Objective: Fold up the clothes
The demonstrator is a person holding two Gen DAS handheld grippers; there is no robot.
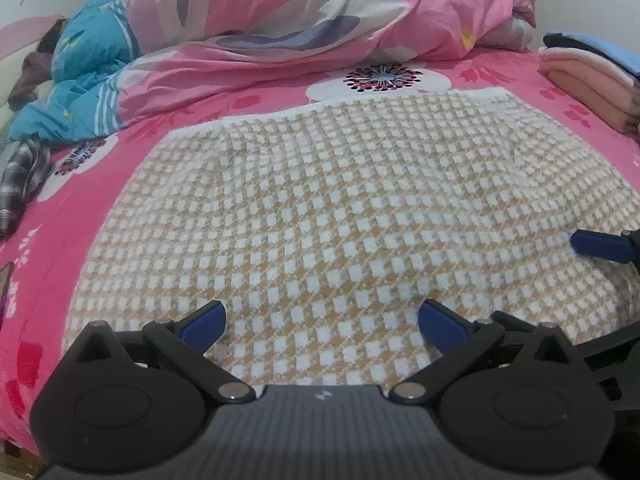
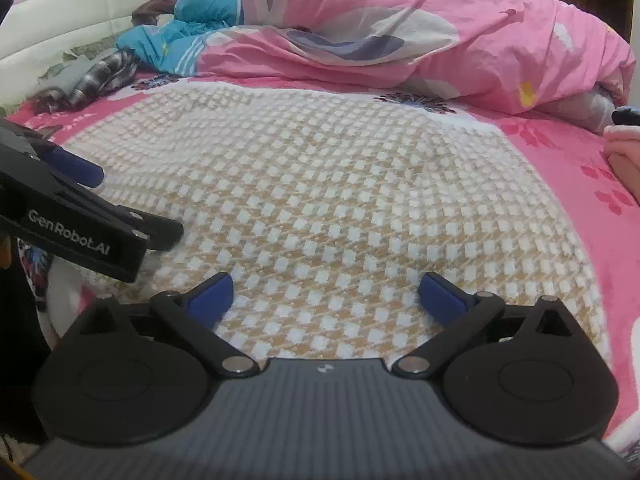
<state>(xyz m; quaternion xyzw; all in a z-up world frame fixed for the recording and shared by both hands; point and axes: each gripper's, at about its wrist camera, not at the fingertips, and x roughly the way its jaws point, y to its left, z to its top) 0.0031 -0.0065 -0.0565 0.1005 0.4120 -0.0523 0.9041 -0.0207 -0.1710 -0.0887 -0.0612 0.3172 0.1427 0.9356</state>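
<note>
Checked garment (image 1: 340, 208): fuzzy, nubbly knit cloth, matt; bed sheet (image 1: 520, 80) beneath garment: soft matt printed cloth; quilt (image 1: 320, 12) behind garment: smooth, creased cotton-like cloth; left gripper (image 1: 320, 326) at garment's near edge: matt black plastic, ribbed grey body, shiny metal pins, blue rubbery-looking pads; right gripper (image 2: 326, 296): same finish.

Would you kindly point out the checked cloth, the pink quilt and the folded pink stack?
checked cloth (image 1: 320, 200), left wrist view, middle of its flat top.
pink quilt (image 2: 440, 24), right wrist view, its bunched upper surface.
folded pink stack (image 1: 580, 80), left wrist view, its side folds.
</note>
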